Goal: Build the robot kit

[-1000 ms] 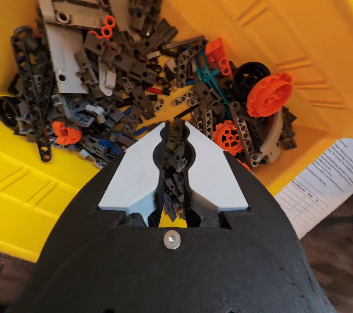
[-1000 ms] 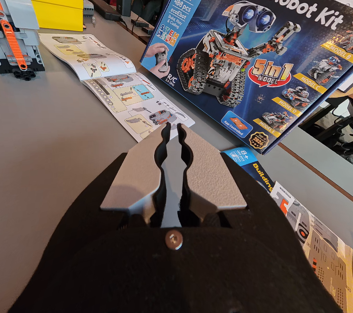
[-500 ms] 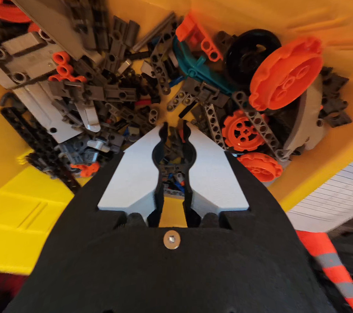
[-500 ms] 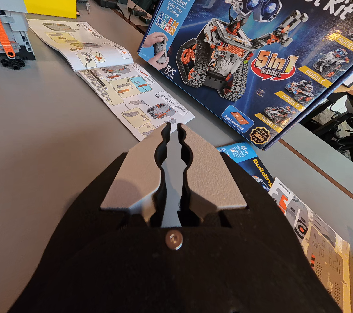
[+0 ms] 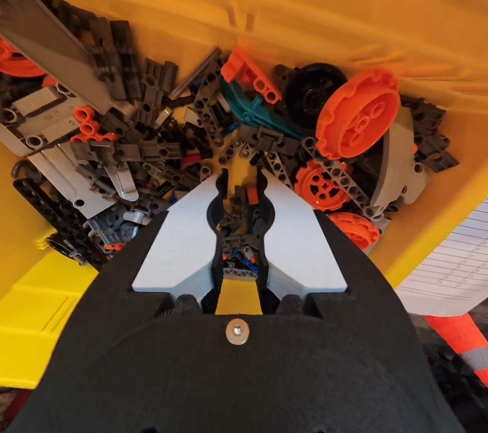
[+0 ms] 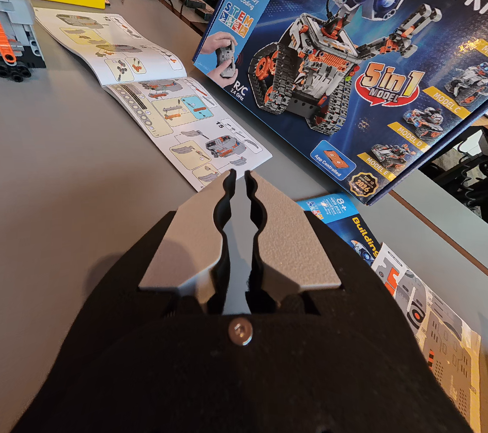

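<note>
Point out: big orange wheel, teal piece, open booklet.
big orange wheel (image 5: 359, 115), left wrist view, centre of its face.
teal piece (image 5: 253, 113), left wrist view, middle of its curved arm.
open booklet (image 6: 148, 92), right wrist view, near its centre fold.

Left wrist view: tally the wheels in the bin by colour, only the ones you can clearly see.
Orange wheels: 4 (big, spoked, low right, cut off at left edge)
Black wheel: 1
Total: 5
A dark round part low on the left is too hidden to count.
</note>
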